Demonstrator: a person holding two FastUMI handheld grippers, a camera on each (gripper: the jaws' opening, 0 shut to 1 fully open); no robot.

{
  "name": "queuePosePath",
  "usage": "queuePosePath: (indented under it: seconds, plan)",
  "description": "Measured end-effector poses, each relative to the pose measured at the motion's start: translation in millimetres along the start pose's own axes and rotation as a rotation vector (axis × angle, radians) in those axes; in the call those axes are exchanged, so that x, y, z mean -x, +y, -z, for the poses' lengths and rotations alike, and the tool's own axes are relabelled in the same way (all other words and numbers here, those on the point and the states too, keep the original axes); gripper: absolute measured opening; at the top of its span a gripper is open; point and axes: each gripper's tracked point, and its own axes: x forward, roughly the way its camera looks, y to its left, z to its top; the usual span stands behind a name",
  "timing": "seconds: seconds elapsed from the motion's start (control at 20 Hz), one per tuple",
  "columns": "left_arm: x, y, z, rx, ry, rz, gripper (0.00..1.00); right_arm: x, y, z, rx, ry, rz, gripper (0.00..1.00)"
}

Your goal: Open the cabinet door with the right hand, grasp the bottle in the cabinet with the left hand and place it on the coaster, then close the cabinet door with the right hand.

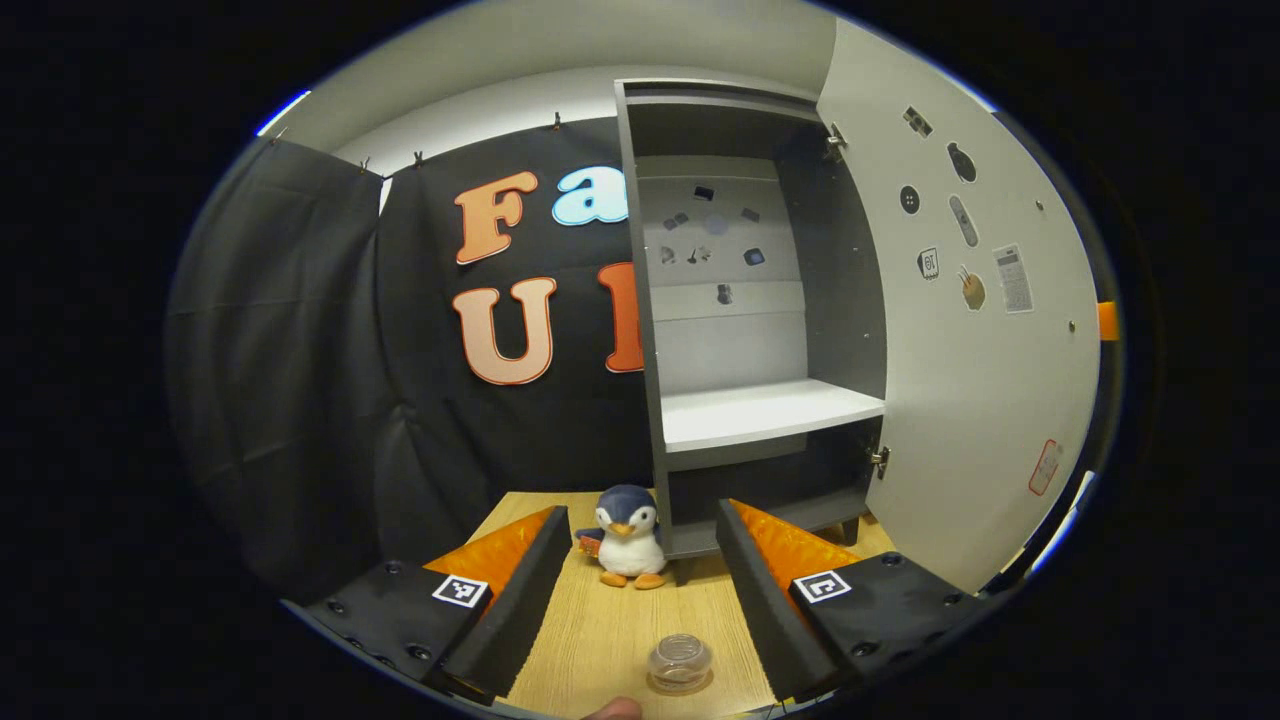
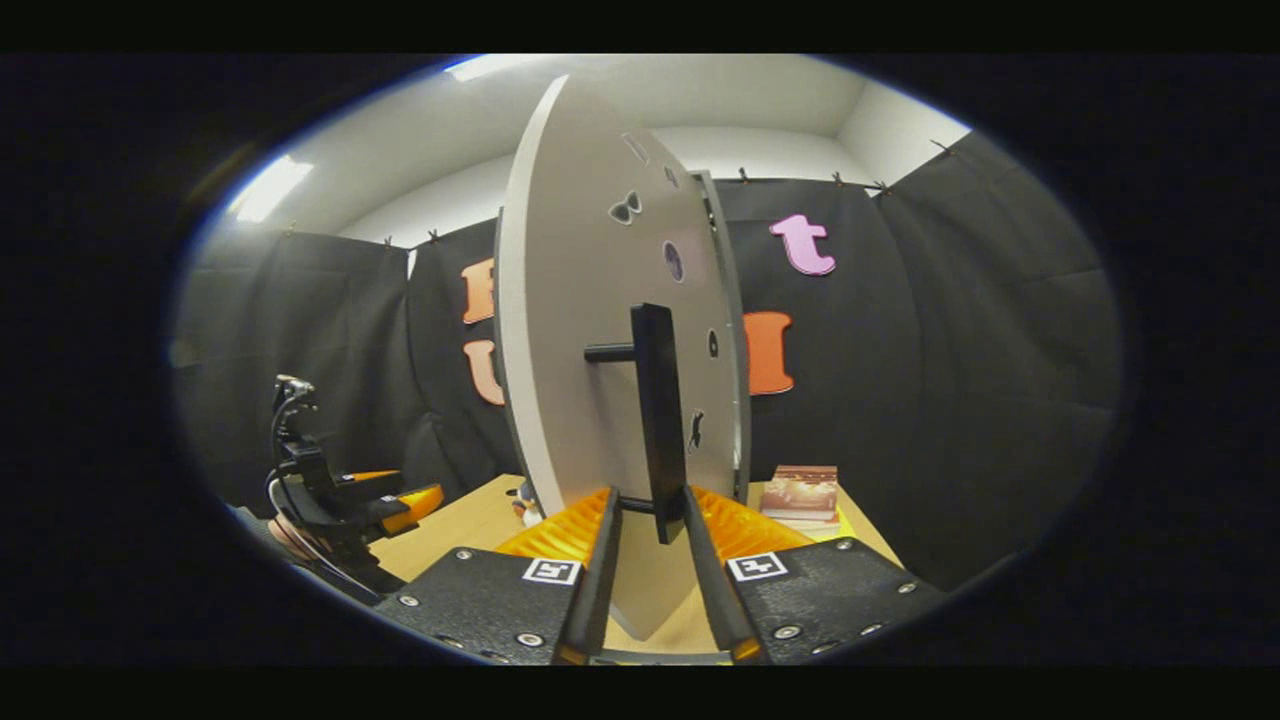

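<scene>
The grey cabinet (image 1: 745, 300) stands open, and its white shelf (image 1: 765, 412) is bare. Its white door (image 1: 960, 330) is swung out to the right. A small clear bottle (image 1: 679, 663) stands on the wooden table (image 1: 610, 630) low between the fingers of my open left gripper (image 1: 640, 560), apart from both. In the right gripper view the door (image 2: 590, 330) is seen nearly edge-on. Its black handle (image 2: 657, 420) hangs between the fingers of my right gripper (image 2: 652, 500). The right finger lies against the handle, and a gap shows on the left side.
A penguin plush (image 1: 628, 537) sits on the table just in front of the cabinet's left corner. A stack of books (image 2: 800, 492) lies at the far right of the table. The left gripper (image 2: 350, 500), held in a hand, shows at the left of the right gripper view.
</scene>
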Motion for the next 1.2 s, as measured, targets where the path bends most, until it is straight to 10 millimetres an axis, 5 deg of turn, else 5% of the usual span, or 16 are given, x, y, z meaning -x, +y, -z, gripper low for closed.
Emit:
queuePosePath:
  seconds: [0.15,0.2,0.25,0.3,0.35,0.5,1.2]
  plan:
    - [-1,19,5,0.013,0.014,-0.025,0.95,-13,20,1,-0.002,-0.008,-0.049,0.45]
    - [-2,25,6,0.015,0.017,-0.034,0.95,-15,21,0,0.014,-0.016,-0.067,0.55]
    - [-3,33,5,0.015,0.016,-0.045,0.95,-19,24,1,0.023,-0.014,-0.082,0.46]
    - [-4,41,2,0.016,0.012,-0.054,0.95,-23,25,2,0.024,-0.011,-0.092,0.55]
    - [-6,48,1,0.019,0.008,-0.06,0.95,-27,27,3,0.016,-0.007,-0.104,0.47]
    - [-10,65,0,0.026,0.005,-0.079,0.95,-40,36,8,-0.027,-0.009,-0.156,0.55]
    - [-36,140,-18,0.147,-0.019,-0.125,0.95,-123,62,30,0.002,-0.04,-0.176,0.6]
